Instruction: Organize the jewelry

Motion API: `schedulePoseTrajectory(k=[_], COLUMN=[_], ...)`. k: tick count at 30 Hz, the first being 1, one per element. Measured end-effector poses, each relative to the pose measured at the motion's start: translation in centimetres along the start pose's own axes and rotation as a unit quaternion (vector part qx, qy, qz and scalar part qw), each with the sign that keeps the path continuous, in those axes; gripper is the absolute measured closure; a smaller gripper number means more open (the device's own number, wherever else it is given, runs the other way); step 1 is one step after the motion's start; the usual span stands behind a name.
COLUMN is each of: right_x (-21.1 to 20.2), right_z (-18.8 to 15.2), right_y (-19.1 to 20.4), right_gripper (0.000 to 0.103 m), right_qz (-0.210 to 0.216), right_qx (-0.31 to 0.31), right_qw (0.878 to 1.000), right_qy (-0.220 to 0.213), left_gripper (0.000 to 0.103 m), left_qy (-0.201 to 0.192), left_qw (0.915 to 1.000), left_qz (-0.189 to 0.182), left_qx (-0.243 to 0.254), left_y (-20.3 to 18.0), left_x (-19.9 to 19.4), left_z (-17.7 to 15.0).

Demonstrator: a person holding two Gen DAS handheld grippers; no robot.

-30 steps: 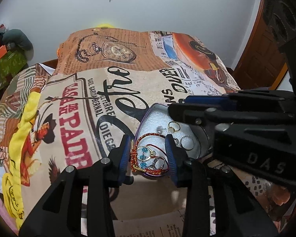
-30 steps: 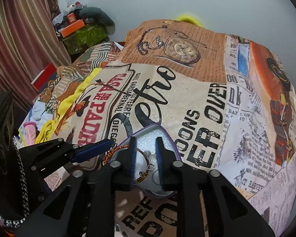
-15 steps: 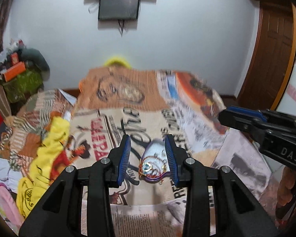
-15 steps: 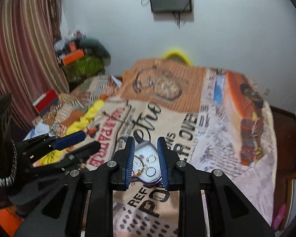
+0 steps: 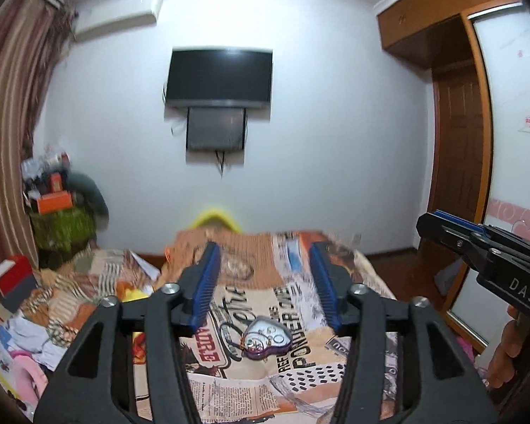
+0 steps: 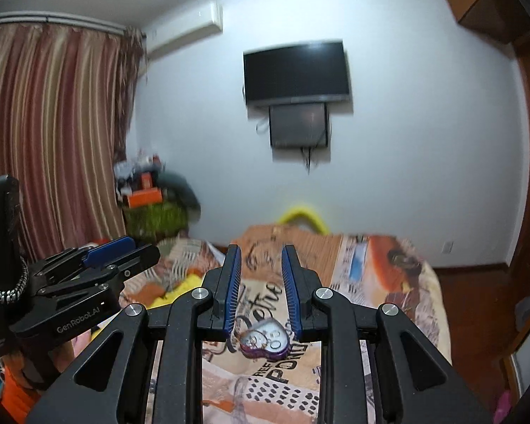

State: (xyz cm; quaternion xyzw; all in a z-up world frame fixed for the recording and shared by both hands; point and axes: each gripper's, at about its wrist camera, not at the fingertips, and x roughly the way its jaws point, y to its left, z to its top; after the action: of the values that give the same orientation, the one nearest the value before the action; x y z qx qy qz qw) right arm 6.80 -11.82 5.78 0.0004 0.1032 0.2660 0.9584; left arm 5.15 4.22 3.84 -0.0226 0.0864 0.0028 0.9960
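Wall: plain white, 1 dark television (image 5: 219, 77) mounted high
Left: striped curtain (image 6: 53, 134)
Right: wooden wardrobe (image 5: 455, 162)
Bed: bedspread (image 6: 378, 282) with newspaper print
Corner: cluttered pile (image 5: 58, 208)

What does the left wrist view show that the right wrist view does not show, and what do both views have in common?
Only the left wrist view shows the sliding wardrobe door with pink stickers, and the right gripper seen from the side at the right edge.

Only the right wrist view shows the full width of the striped curtain, and the left gripper seen from the side at the left edge.

Both views share the heart-shaped box with jewelry in it on the printed blanket, the television on the white wall, and the air conditioner. Neither gripper holds anything.
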Motion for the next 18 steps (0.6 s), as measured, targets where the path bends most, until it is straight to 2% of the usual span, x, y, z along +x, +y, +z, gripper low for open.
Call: schedulePoseTrajectory(k=[2,4,6,7,9,11,12,18], right_x=[-0.9,-1.7,-2.5,-2.8,-3.0,-3.2,-3.1,-3.3], right_z=[-0.1,-0.3,-0.5,-0.6,-0.8,-0.9,-1.0,-1.2], right_y=[0.3,0.7,1.1,1.3,1.3,1.5,1.5,1.6], right_gripper=[0.079,0.068,0.049,0.044,0.028,0.018,0.015,0.015], right_qz=[-0.006,-0.012,-0.025,-0.033,-0.043,-0.053,-0.057,-0.068], right_qx=[0.002,0.004,0.005,0.006,0.007,0.01,0.011,0.01], right_qw=[1.0,1.0,0.999,0.999,0.998,0.998,0.997,0.997], right_qy=[-0.012,-0.022,-0.034,-0.04,-0.044,-0.045,-0.044,-0.032], left_gripper=[0.037,0.023,0.011,0.008,0.005,0.003,0.003,0.003], left_qy=[-0.016,-0.027,-0.033,-0.036,-0.041,-0.043,-0.043,-0.042], left_qw=[0.9998,0.9996,0.9993,0.9992,0.9989,0.9987,0.9986,0.9985], left_qz=[0.008,0.012,0.013,0.014,0.017,0.023,0.026,0.034], left_qx=[0.004,0.004,-0.004,-0.008,-0.016,-0.018,-0.016,-0.01], left_y=[-0.4,-0.7,-0.7,-0.6,-0.3,-0.3,-0.3,-0.8], left_x=[-1.7,-3.1,-4.1,-4.5,-5.2,-5.9,-6.0,-6.6], left_z=[-0.1,-0.2,-0.4,-0.4,-0.5,-0.5,-0.5,-1.0])
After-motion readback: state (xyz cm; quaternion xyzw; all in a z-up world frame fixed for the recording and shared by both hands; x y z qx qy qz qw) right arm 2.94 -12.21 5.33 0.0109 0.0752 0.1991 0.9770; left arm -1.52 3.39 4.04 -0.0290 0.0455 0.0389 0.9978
